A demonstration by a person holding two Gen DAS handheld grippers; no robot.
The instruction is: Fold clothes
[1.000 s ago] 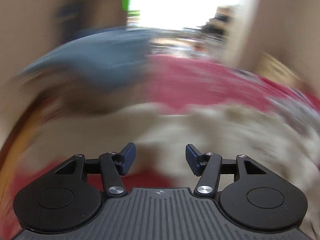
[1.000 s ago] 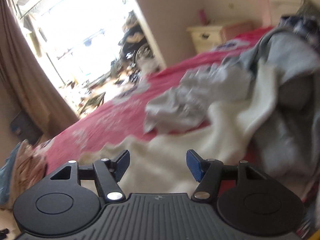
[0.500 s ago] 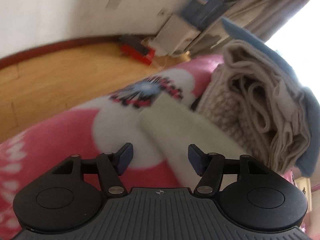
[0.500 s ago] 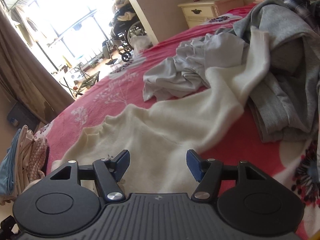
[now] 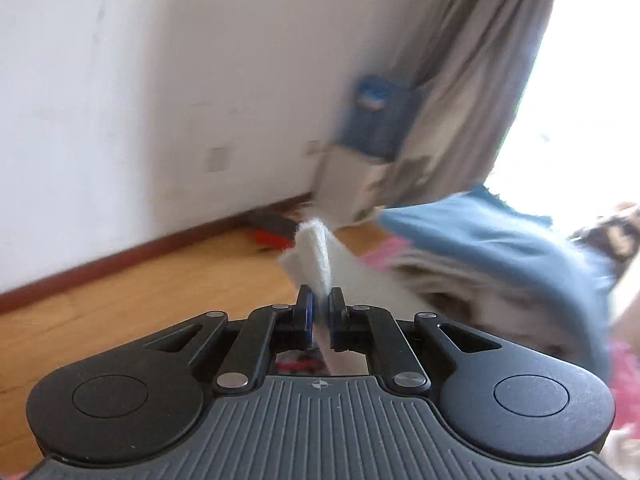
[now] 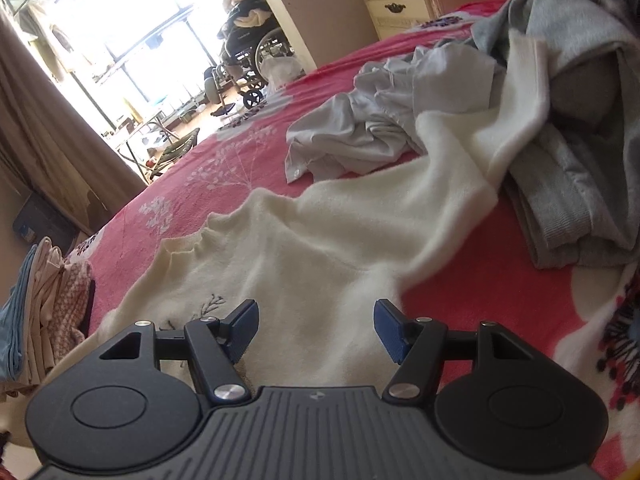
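My left gripper (image 5: pixel 320 308) is clamped tight on a corner of the cream sweater (image 6: pixel 320 248), so a tuft of the knit pokes up past the jaws. The rest lies spread on the pink bedspread (image 6: pixel 500 280), neckline toward the folded stack (image 6: pixel 44 304). My right gripper (image 6: pixel 316 328) hovers over the hem with jaws wide, nothing in them; I reckon it grabs next so I can fold evenly.

Cream sweater (image 6: pixel 320 248), red floral bedspread (image 6: pixel 208 168), prob. blue top (image 5: pixel 500 240).
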